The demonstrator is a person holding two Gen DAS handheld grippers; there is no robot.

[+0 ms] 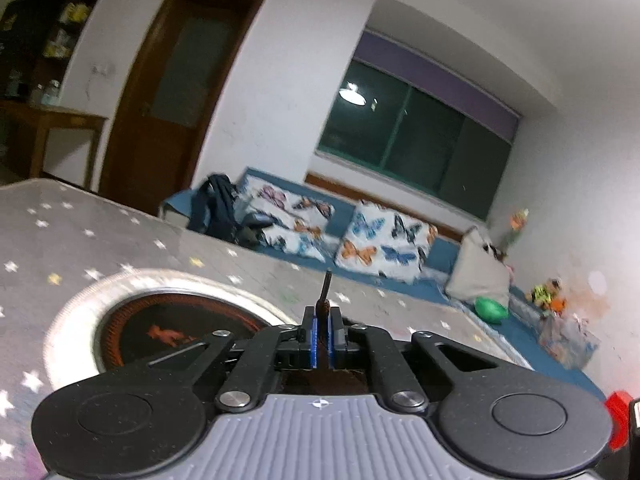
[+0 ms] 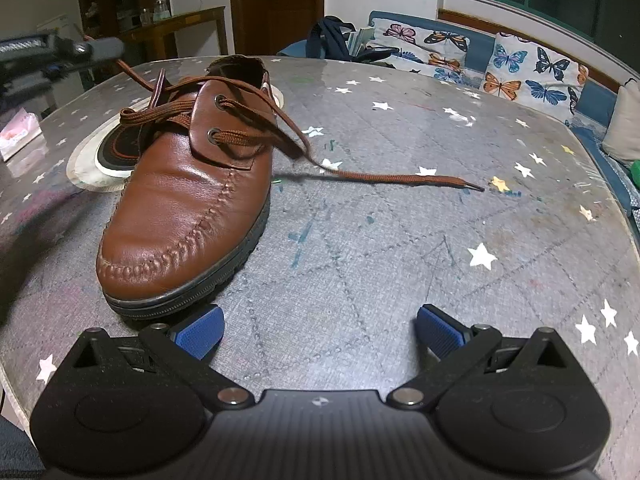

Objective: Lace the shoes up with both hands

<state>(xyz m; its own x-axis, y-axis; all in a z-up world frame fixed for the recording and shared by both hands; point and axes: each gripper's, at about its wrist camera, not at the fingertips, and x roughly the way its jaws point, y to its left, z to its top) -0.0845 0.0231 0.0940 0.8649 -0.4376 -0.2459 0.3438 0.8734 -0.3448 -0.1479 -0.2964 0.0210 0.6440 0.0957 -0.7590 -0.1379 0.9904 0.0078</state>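
Note:
A brown leather shoe (image 2: 188, 200) stands on the grey star-patterned table (image 2: 400, 272), toe toward the right wrist camera. Its brown lace (image 2: 248, 136) runs through the two eyelets on the side that shows. One lace end (image 2: 404, 179) lies loose on the table to the right. The other end rises to the upper left, where my left gripper (image 2: 102, 49) grips it. In the left wrist view the left gripper (image 1: 322, 320) is shut on the lace tip (image 1: 325, 292), which pokes up between the blue pads. My right gripper (image 2: 320, 330) stands open and empty just in front of the toe.
A round white-rimmed mat (image 2: 86, 164) lies under the shoe's heel; it also shows as the round mat (image 1: 80, 304) in the left wrist view. A pink packet (image 2: 16, 134) sits at the table's left edge. Behind the table is a blue sofa with butterfly cushions (image 2: 516, 72).

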